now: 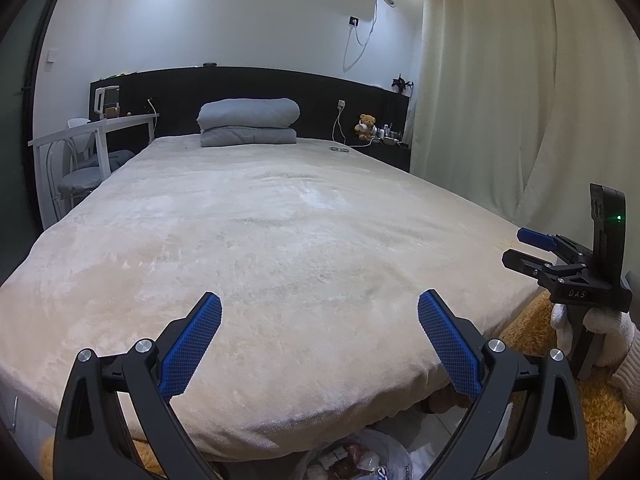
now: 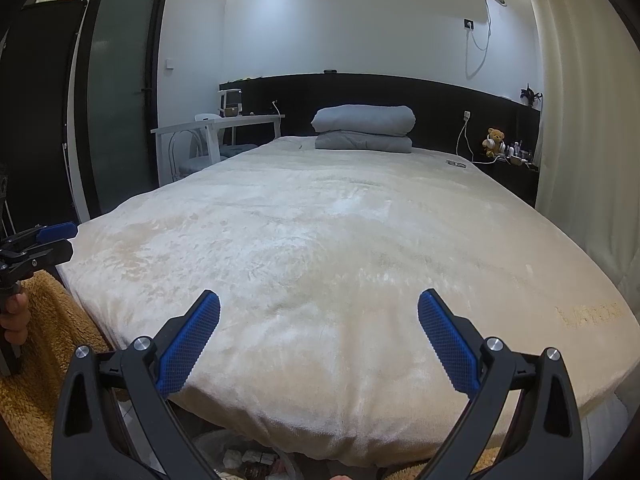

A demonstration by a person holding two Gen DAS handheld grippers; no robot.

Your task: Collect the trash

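Left tongs (image 1: 320, 320) and right tongs (image 2: 319, 318) both spread wide, empty, ribbed blue pads over the plush cream bed (image 1: 280, 240). Clear trash bag (image 1: 360, 460) of crumpled wrappers on the floor at 6 o'clock. Folded grey quilt (image 1: 248, 122) at 12.

1 bed (image 1: 280, 240), 2 folded quilts (image 1: 248, 120), 1 teddy (image 1: 366, 125), 1 chair (image 1: 76, 172), 2 tongs (image 1: 320, 328).

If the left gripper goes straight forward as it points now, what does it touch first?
Probably the cream blanket on the bed; the open left gripper points low across it. Depth is unclear.
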